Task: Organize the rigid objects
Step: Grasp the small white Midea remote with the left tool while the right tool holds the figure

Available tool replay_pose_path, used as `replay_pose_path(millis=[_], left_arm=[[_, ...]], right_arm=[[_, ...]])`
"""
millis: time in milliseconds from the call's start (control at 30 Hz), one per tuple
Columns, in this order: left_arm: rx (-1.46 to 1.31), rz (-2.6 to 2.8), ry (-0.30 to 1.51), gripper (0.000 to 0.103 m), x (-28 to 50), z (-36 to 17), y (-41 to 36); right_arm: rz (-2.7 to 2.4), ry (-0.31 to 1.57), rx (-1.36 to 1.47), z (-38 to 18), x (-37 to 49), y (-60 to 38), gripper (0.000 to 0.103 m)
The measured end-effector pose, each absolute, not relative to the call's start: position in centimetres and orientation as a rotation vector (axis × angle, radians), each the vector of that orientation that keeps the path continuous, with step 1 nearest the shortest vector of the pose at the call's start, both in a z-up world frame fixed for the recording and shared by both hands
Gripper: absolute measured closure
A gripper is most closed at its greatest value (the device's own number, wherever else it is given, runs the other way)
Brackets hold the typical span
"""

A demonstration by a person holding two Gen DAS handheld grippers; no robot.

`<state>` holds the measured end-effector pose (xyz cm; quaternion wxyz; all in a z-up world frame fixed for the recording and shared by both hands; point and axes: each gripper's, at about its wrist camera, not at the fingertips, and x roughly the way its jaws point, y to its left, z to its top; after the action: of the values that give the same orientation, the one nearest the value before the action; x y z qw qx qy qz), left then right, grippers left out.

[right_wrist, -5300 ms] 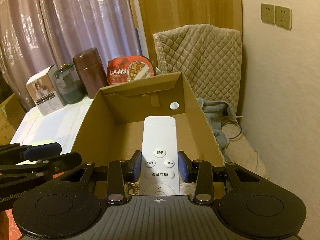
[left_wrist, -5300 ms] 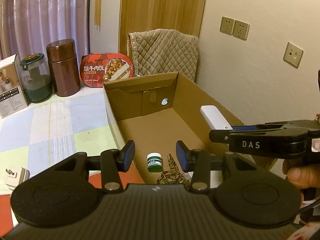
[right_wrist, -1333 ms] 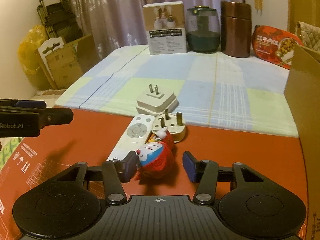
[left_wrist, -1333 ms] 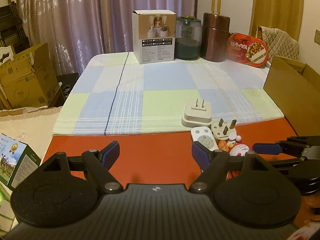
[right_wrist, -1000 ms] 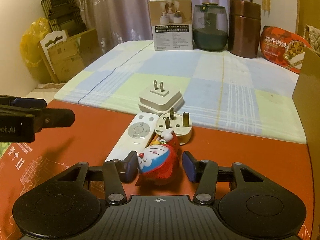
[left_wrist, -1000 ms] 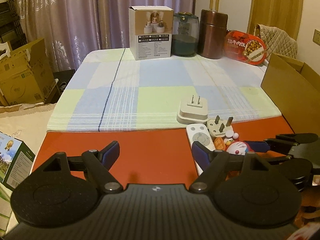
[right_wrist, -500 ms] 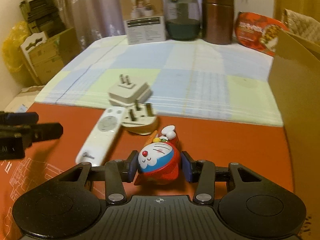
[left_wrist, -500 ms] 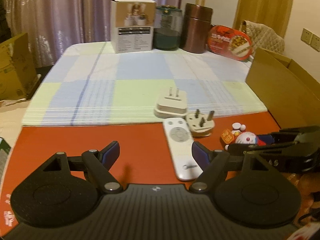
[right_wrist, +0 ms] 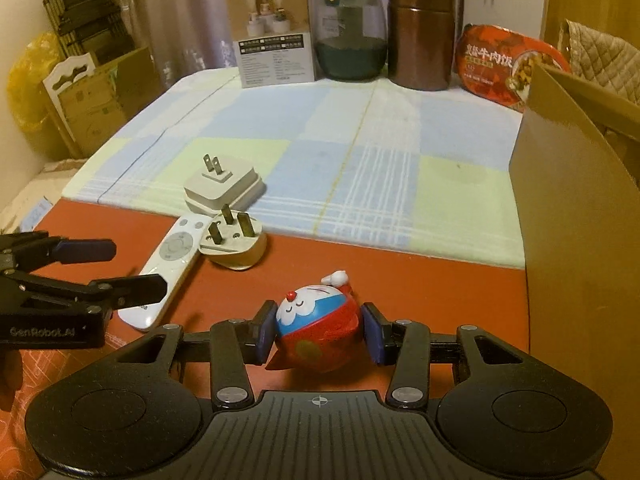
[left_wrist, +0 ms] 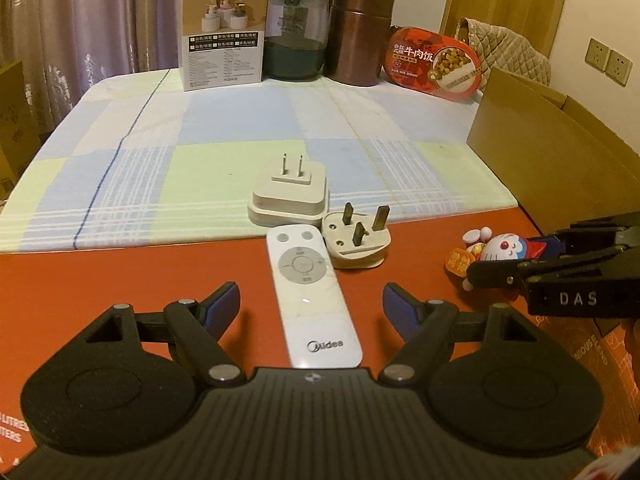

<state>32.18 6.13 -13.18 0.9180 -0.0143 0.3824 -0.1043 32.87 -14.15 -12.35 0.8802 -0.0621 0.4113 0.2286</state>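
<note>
Toy figure (right_wrist: 316,326) now lifted, pinched by right gripper (right_wrist: 318,336) — left gripper (left_wrist: 312,304) wide, empty.

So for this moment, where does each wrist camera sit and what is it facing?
Left wrist: behind the open left claw, looking down over the white remote; the right claw's fingers show at right.
Right wrist: behind the right claw, shut on the cat figurine; left claw at left.
Shared: remote, both plugs, cardboard box.
</note>
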Motion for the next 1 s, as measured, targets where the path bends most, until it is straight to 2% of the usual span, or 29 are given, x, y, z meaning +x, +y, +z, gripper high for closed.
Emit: replay_pose_path(millis=[33,100,300,667,1000], left_arm=[[-0.029,-0.218,0.789,0.029,32.4,-13.4,6.1],[-0.022,-0.218,0.794,0.038,32.7,-13.8,5.7],[-0.003,-0.175,0.788,0.053,33.6,-14.6,5.0],[0.022,-0.143,0.785,0.064,34.2,-15.3,4.8],[0.042,-0.153,0.822,0.068,33.7,-15.0,4.7]], right_arm=[[0.476,0.858,-0.126,-12.4,32.9,-14.2,0.061],[0.472,0.865,-0.107,-12.3,33.0,-14.4,0.061],[0.471,0.873,-0.075,-12.3,33.4,-14.7,0.061],[0.468,0.88,-0.031,-12.2,33.7,-15.0,0.061],[0.476,0.879,-0.018,-11.8,33.5,-14.8,0.061]])
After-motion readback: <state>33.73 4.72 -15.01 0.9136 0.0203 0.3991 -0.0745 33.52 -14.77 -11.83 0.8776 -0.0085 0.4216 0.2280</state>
